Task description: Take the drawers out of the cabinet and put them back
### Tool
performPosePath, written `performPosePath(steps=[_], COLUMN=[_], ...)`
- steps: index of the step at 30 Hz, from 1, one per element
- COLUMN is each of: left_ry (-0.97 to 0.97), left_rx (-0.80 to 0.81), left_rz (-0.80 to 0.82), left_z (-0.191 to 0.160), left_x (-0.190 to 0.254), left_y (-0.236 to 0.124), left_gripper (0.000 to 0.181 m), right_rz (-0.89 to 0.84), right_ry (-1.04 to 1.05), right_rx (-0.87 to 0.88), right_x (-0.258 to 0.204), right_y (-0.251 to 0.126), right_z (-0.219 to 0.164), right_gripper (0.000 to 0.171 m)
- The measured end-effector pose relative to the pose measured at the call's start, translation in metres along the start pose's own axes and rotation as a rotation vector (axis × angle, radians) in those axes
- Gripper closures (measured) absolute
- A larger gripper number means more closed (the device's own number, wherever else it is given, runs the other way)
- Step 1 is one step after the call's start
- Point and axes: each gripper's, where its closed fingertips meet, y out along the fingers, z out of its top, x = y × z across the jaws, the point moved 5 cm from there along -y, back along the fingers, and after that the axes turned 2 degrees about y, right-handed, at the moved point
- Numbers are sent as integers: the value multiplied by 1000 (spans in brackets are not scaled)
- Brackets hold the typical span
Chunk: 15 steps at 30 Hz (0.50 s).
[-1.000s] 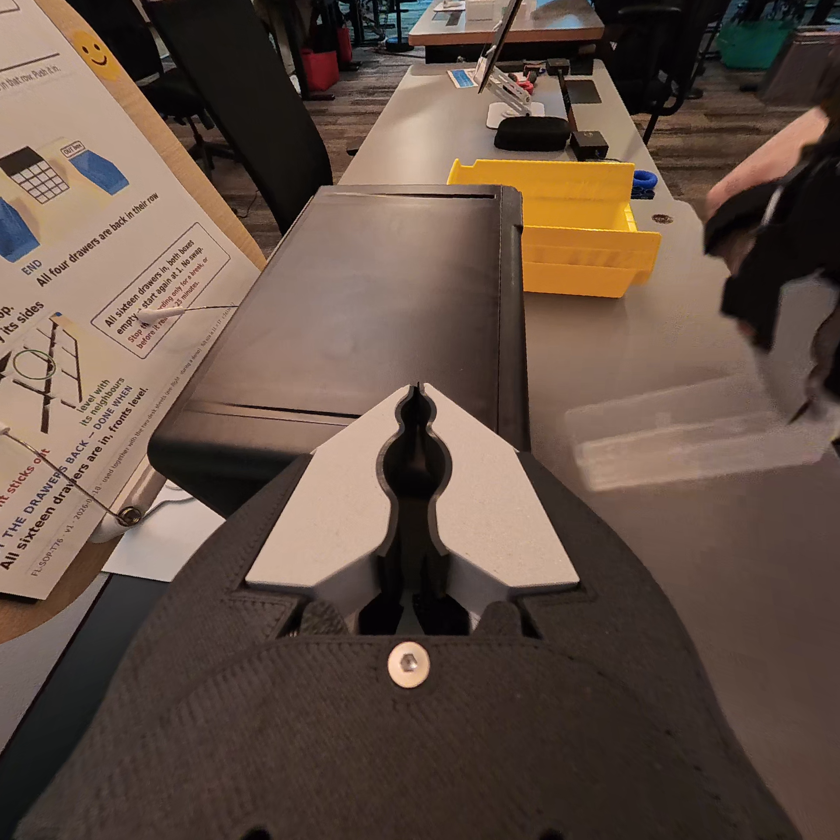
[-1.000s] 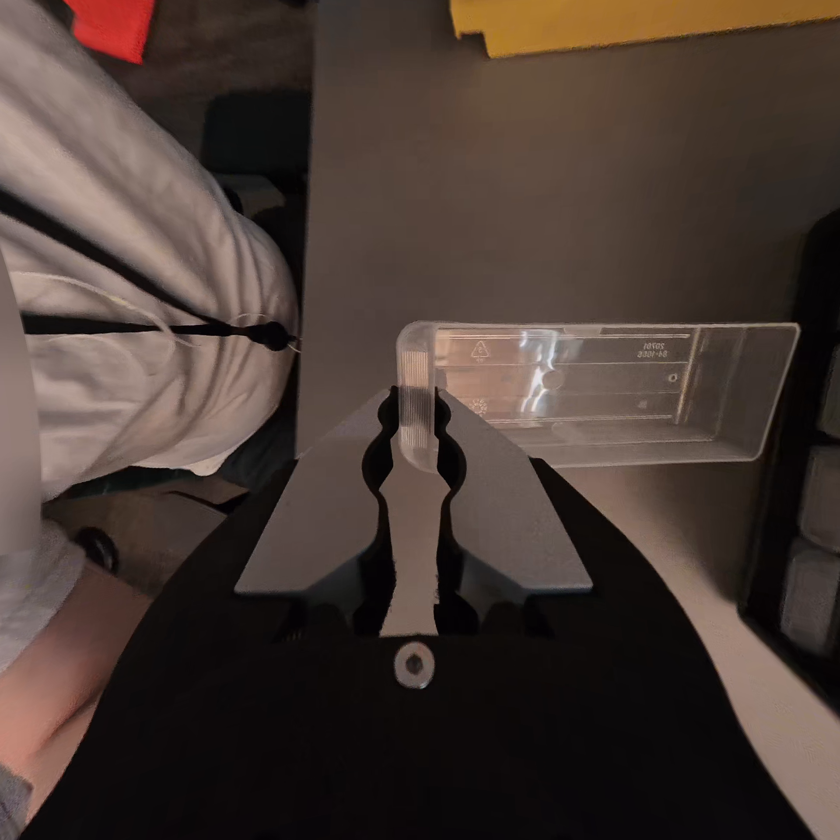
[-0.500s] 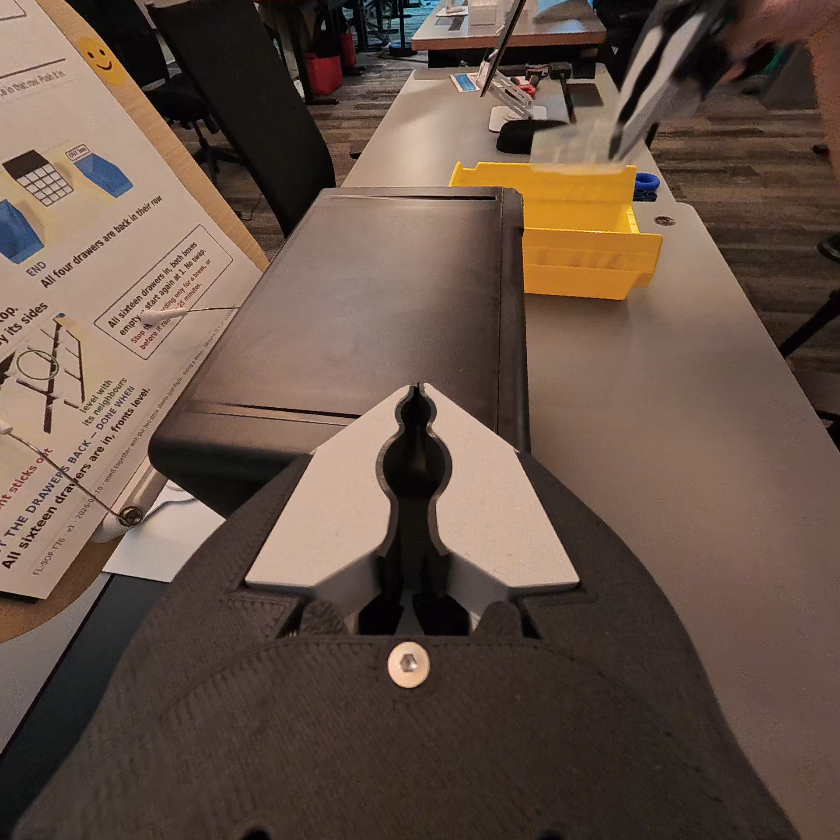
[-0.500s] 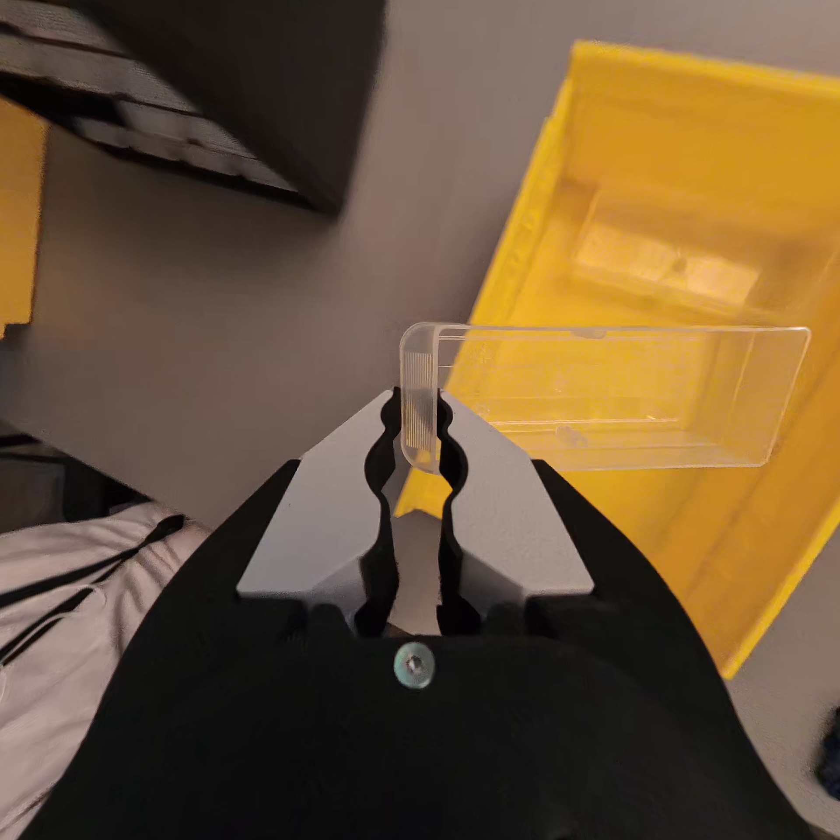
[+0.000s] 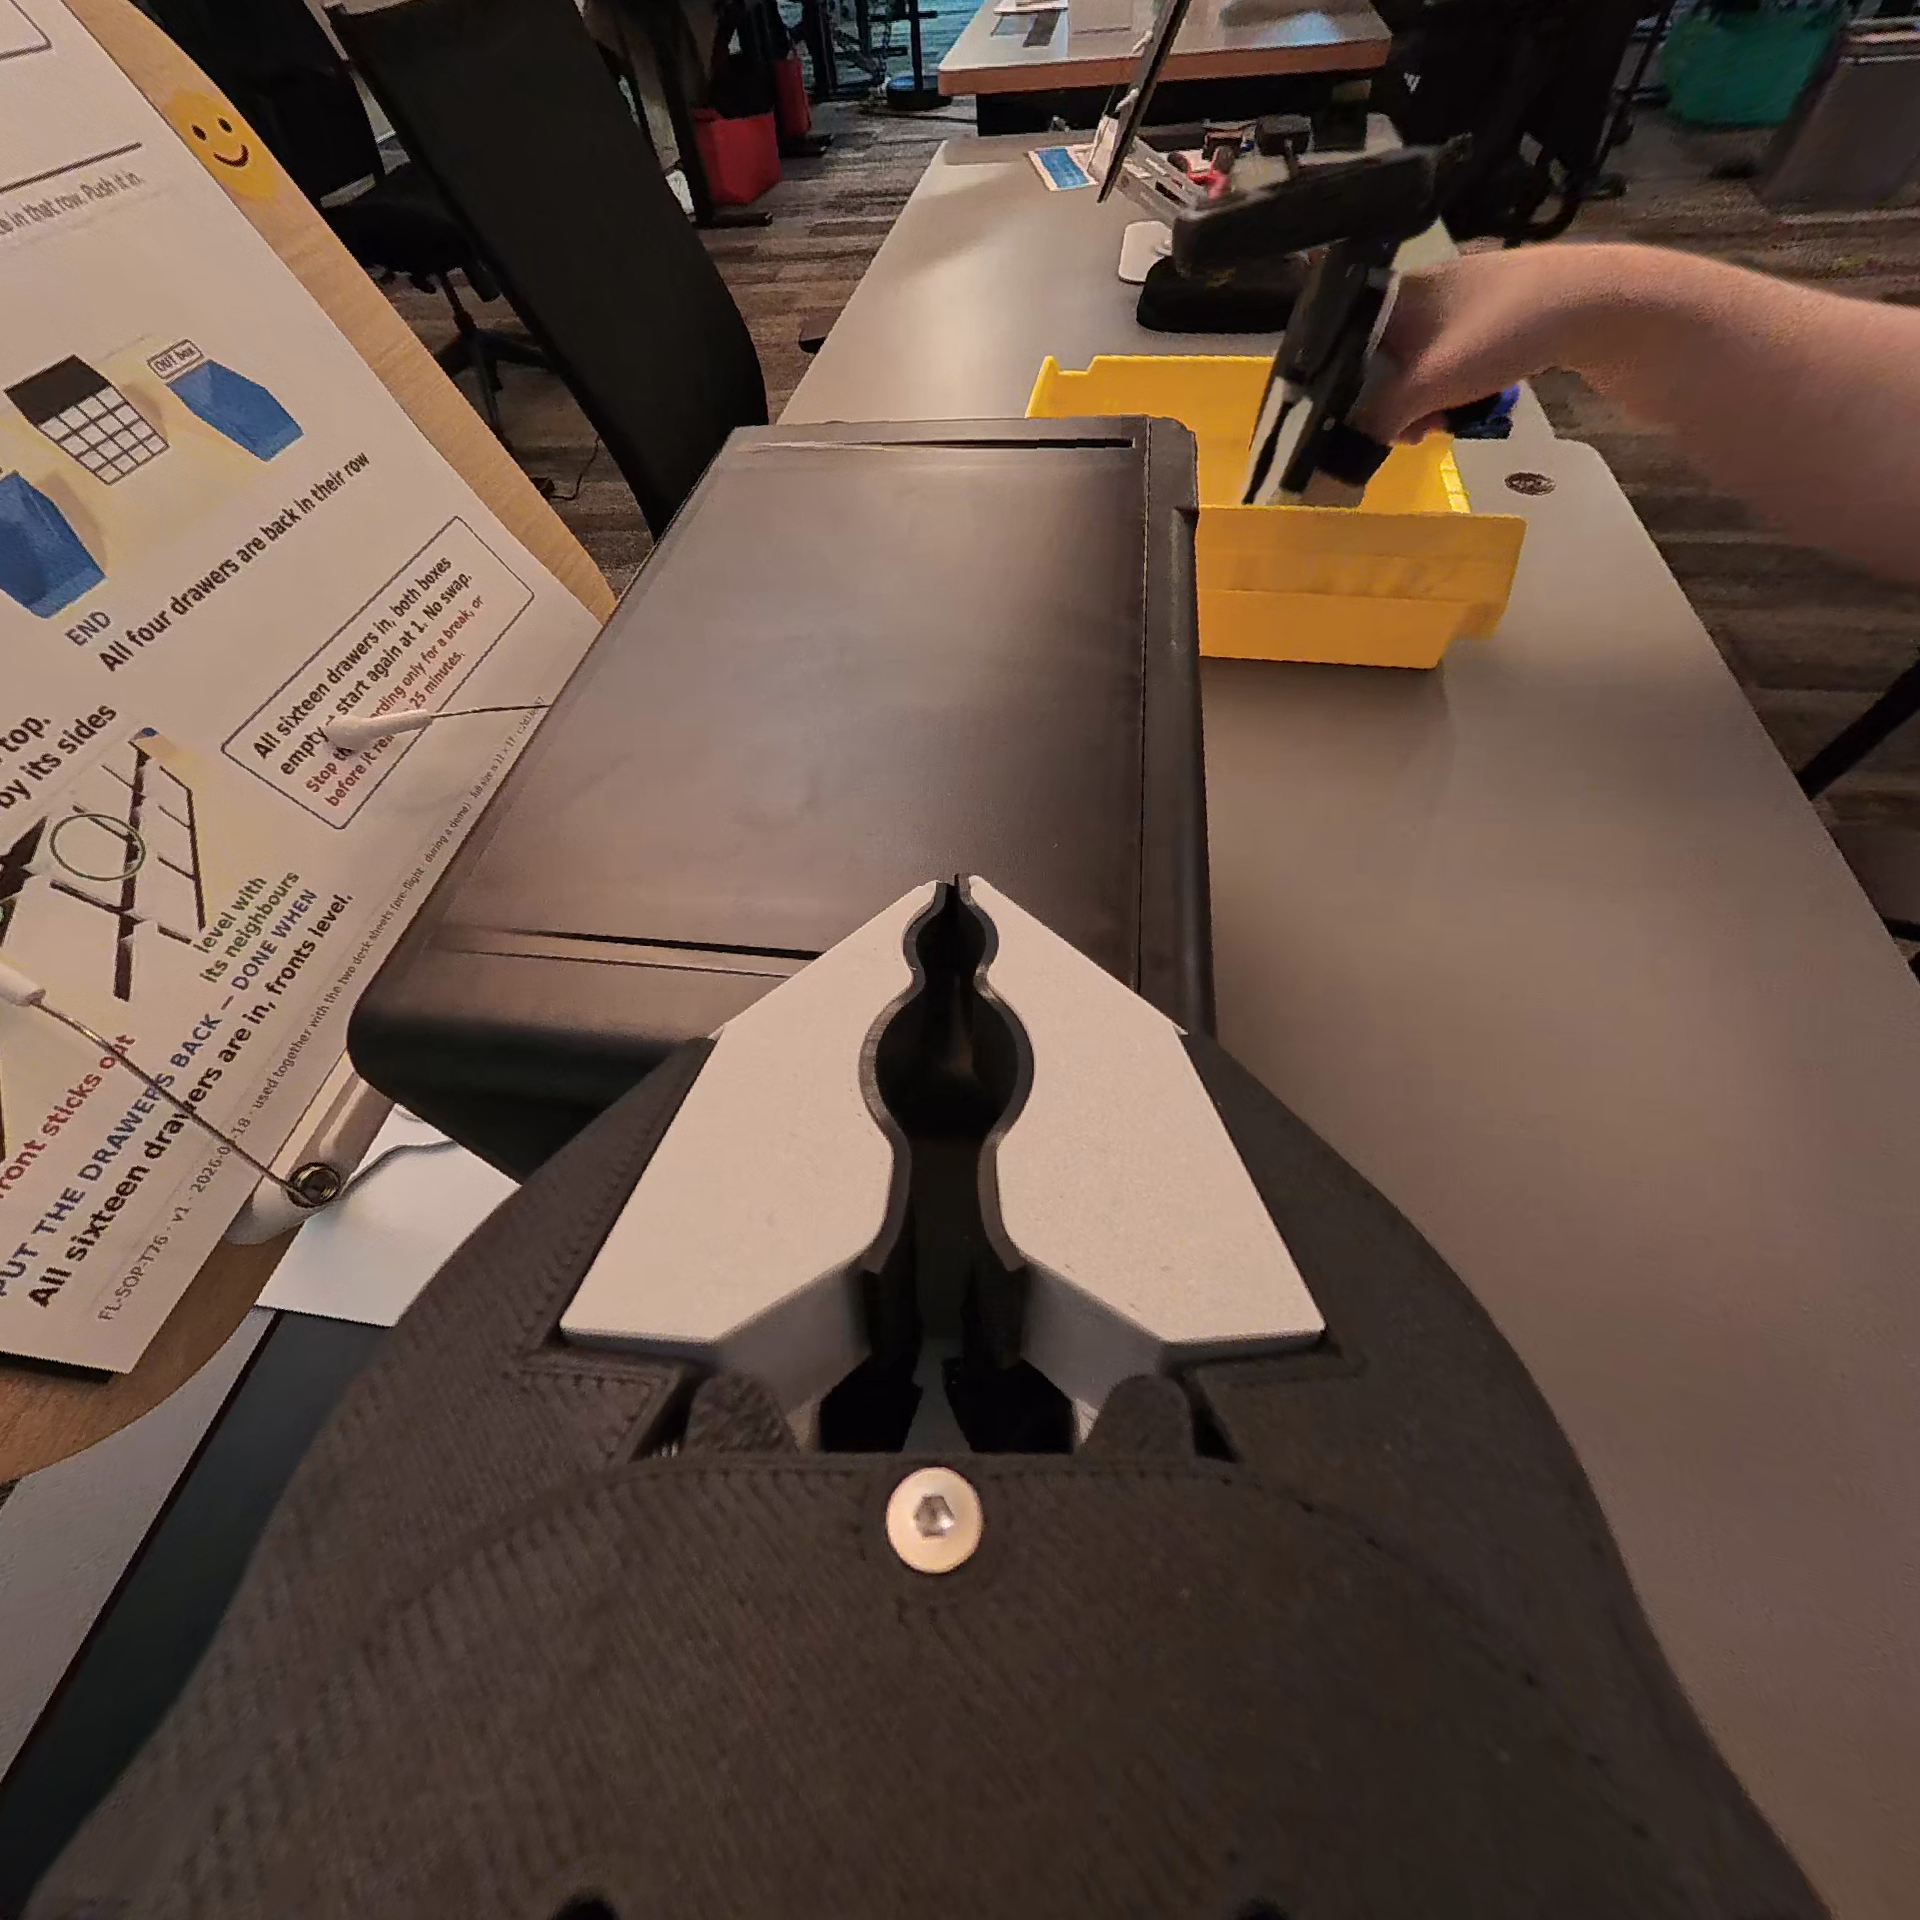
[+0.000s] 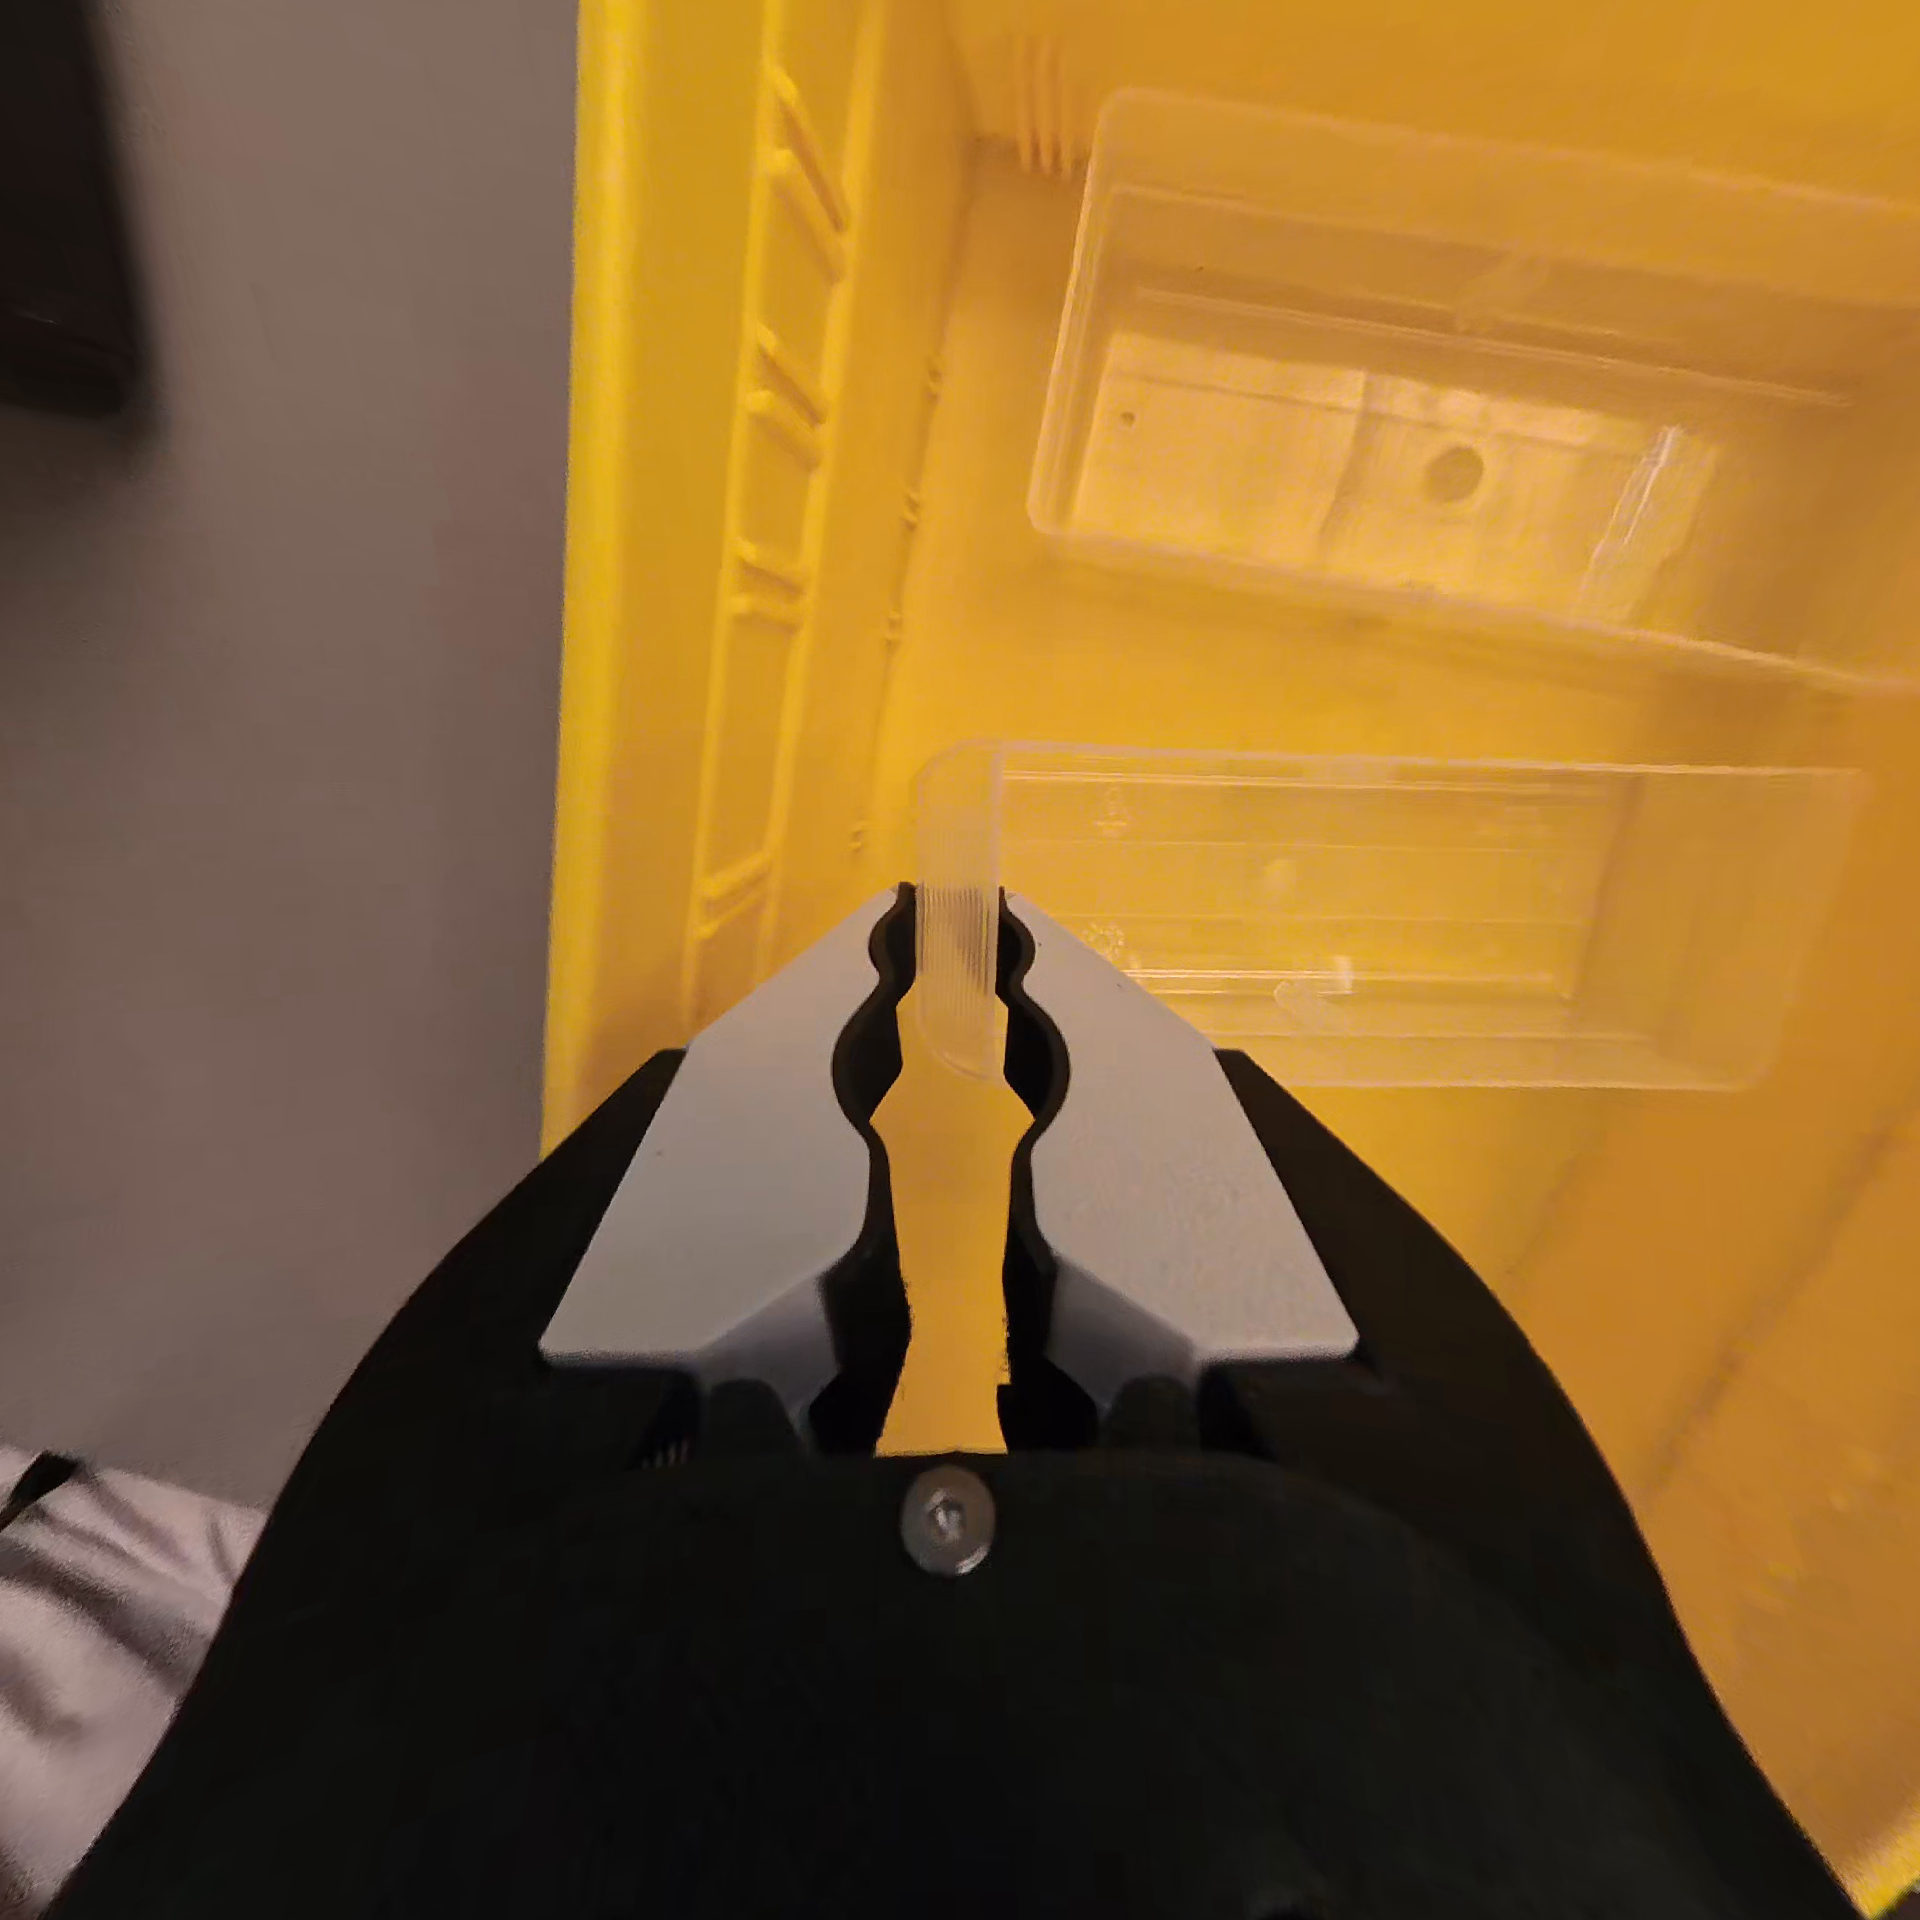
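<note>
My right gripper [image 6: 958,902] is shut on the front tab of a clear plastic drawer [image 6: 1382,914] and holds it inside the yellow bin [image 6: 665,540], above the bin floor. Another clear drawer [image 6: 1403,416] lies in the bin farther in. In the left wrist view the right gripper [image 5: 1299,457] reaches down into the yellow bin [image 5: 1340,592] from a person's hand. My left gripper [image 5: 958,883] is shut and empty, over the near end of the black cabinet's top [image 5: 862,675]. The cabinet's drawer front is hidden.
A paper instruction sheet on a wooden board [image 5: 208,623] leans at the left of the cabinet. The grey table [image 5: 1455,987] runs along the right. A black office chair [image 5: 582,239] and desk clutter [image 5: 1195,281] stand beyond. About 45 cm separates my left fingertips from my right.
My right gripper has carried the clear drawer from the table near the cabinet up and over, then down into the yellow bin. My left gripper has not moved.
</note>
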Motion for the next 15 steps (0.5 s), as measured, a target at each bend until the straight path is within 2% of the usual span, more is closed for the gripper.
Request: performPosePath(steps=[11,15], left_ry=[-2,-10], left_rx=[-4,-1], left_rz=[-4,-9], left_z=[0,0], left_x=[0,0], left_y=[0,0], left_gripper=[181,181], right_rz=[16,64], right_ry=[-14,-20], right_rx=[-15,34], right_x=[2,0], right_y=[21,11], right_z=[22,23], right_gripper=[155,151])
